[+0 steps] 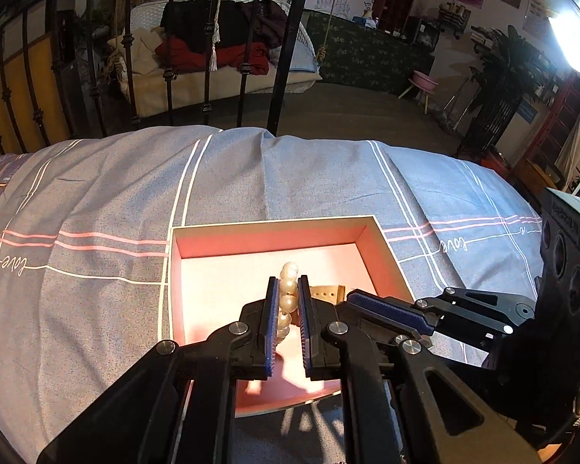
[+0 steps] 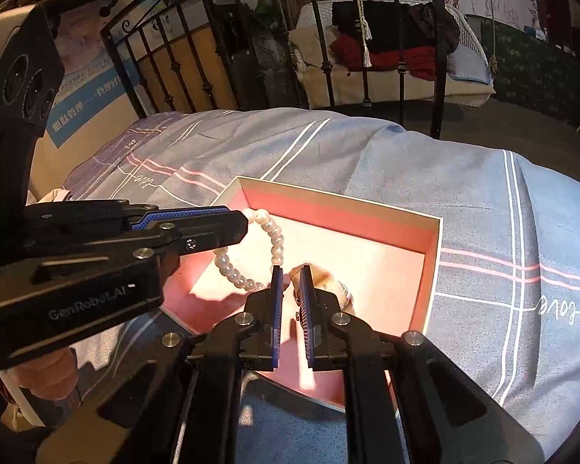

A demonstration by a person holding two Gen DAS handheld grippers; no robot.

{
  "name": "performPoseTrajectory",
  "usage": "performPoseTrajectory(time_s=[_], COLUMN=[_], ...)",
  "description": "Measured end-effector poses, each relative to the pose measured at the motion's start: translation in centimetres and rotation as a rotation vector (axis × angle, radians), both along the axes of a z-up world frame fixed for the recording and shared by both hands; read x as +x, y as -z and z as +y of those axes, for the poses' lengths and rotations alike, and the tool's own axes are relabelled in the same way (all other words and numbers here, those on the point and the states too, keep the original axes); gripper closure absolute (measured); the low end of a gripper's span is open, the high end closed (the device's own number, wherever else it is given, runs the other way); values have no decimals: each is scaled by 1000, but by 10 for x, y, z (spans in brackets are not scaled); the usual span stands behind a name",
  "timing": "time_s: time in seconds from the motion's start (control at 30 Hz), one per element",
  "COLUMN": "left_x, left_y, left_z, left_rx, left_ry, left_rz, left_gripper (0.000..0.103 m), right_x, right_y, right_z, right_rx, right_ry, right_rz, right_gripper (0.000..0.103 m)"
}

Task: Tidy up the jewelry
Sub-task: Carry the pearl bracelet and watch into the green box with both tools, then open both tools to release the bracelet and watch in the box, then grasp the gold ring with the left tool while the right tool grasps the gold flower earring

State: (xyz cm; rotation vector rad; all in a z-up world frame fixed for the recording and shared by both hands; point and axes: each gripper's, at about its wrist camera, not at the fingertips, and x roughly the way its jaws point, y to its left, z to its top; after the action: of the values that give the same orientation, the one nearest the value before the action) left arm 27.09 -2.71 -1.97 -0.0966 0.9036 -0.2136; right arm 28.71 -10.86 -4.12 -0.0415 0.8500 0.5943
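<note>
On a blue plaid bedspread [image 2: 406, 162] sits an open pink box [image 2: 367, 208], where the left gripper [image 1: 289, 290] pinches a pearl bracelet [image 2: 251, 255] while the right gripper [image 2: 291, 274], fingers narrow, nears a watch [image 2: 334, 282]; crowded tips risk snagging the beads.

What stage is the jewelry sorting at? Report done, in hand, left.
Done: the tan perforated watch strap lies inside the pink-lined open cardboard box on the blue plaid bedsheet.
In hand: the left gripper is shut on the white pearl bead bracelet, hanging over the box floor.
Left: release the bracelet. The right gripper is nearly closed beside the strap; whether it grips the strap is unclear.
</note>
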Motion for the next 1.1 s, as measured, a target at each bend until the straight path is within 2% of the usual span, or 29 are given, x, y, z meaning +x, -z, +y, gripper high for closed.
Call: performPoseTrajectory(time_s=[0.37, 0.4, 0.47, 0.53, 0.6, 0.63, 0.67, 0.73, 0.83, 0.9, 1.0, 1.03, 1.07, 1.1], left_x=[11, 10, 6, -4, -20, -31, -43, -70, -108, -132, -162, -169, -175, -181], left_y=[27, 27, 22, 13, 0, -6, -11, -15, -3, 11, 33, 39, 43, 45], left_z=[7, 7, 11, 15, 18, 20, 23, 29, 35, 37, 34, 32, 30, 29], left_rx=[74, 72, 69, 55, 40, 32, 19, -4, -11, -11, 20, 24, 28, 34], left_ry=[-44, -44, -53, -56, -45, -40, -37, -34, -27, -27, -40, -38, -34, -43], left_rz=[72, 76, 66, 42, 0, -20, -39, -64, -51, -37, -5, 4, 8, 5], left_gripper=[92, 89, 63, 48, 42, 34, 29, 25, 24, 24, 24, 24, 24, 24], right_x=[-10, -14, -23, -33, -48, -59, -70, -89, -116, -130, -143, -148, -152, -153], right_y=[15, 13, 9, 6, 2, -1, -5, -9, -8, -1, 15, 21, 27, 33], right_z=[5, 4, -1, -8, -17, -24, -31, -46, -69, -80, -88, -88, -86, -84], right_rx=[-46, -42, -46, -46, -33, -23, -9, 26, 90, 68, 73, 68, 62, 58], right_ry=[-15, -14, -3, 15, 45, 64, 82, 127, 207, 298, 291, 288, 274, 253], right_rz=[31, 24, 5, -3, -23, -50, -77, -103, -130, -109, -47, -36, -22, -4], right_gripper=[93, 93, 93, 91, 58, 24, 13, 13, 9, 6, 6, 10, 24, 30])
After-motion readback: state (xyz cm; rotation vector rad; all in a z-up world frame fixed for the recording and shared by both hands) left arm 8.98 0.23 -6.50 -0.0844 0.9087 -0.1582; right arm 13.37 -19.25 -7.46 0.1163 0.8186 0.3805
